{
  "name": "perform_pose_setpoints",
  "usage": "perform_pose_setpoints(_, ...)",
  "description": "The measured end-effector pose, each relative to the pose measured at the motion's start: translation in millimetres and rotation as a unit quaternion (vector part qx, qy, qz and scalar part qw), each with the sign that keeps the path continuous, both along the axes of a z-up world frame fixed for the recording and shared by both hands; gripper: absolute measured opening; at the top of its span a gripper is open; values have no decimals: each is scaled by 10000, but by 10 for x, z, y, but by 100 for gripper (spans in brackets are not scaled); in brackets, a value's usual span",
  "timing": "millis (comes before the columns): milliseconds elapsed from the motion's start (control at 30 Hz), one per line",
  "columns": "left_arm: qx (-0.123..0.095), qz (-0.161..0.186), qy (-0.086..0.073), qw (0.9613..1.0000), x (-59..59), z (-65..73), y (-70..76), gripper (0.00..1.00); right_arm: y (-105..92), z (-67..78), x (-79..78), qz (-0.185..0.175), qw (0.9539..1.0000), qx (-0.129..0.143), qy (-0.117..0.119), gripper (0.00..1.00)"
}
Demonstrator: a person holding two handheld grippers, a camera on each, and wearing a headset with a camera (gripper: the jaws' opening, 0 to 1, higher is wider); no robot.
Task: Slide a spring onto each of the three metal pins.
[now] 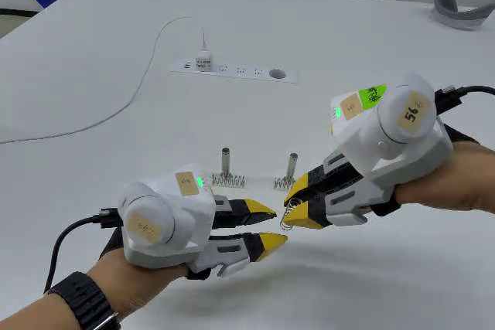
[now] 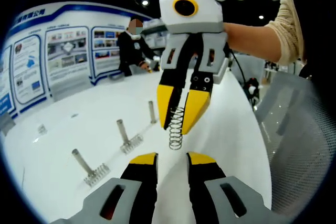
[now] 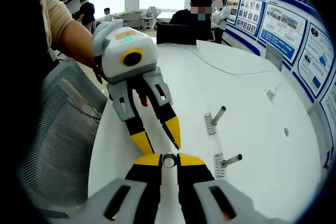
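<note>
In the head view, a white bench held two upright grey metal pins just above centre. Each pin had a small coiled steel spring lying flat at its foot. The white right gripper, at 4 o'clock, had its yellow-tipped fingers closed on a held wire spring. That spring hung from the tips, at 6 o'clock of the right-hand pin. The white left gripper, at 7 o'clock, had its fingers open with nothing between them, the tips just beside the held wire spring. In the left gripper view, a third pin stood in line with the other two, towards 9 o'clock. A white power strip lay at 12 o'clock in the head view. A thin white cable lay towards 9 o'clock.
</note>
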State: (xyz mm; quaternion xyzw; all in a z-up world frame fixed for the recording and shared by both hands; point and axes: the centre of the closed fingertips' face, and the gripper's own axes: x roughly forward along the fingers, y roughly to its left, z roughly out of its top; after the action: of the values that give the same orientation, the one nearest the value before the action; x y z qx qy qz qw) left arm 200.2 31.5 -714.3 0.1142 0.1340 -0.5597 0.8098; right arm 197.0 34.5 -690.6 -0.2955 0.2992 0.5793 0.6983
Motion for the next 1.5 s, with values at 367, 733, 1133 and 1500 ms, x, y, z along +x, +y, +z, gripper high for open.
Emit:
perform_pose_setpoints(367, -34, 391, 51, 9992, 116, -4, 223, 31, -156, 69, 96, -266, 9996, 39, -71, 12)
perform_pose_setpoints(733, -76, 804, 66, 9967, 245, -18, 456, 39, -318, 146, 175, -553, 9984, 87, -125, 12)
perform_pose_setpoints(1133, -96, 1136, 66, 9935, 345, -26, 664, 45, -506, 205, 266, -832, 9963, 72, -219, 12)
perform_pose_setpoints(1500, -106, 1336, 95, 9909, 403, -38, 787, 48, -774, 319, 448, -1242, 9916, 116, -339, 12)
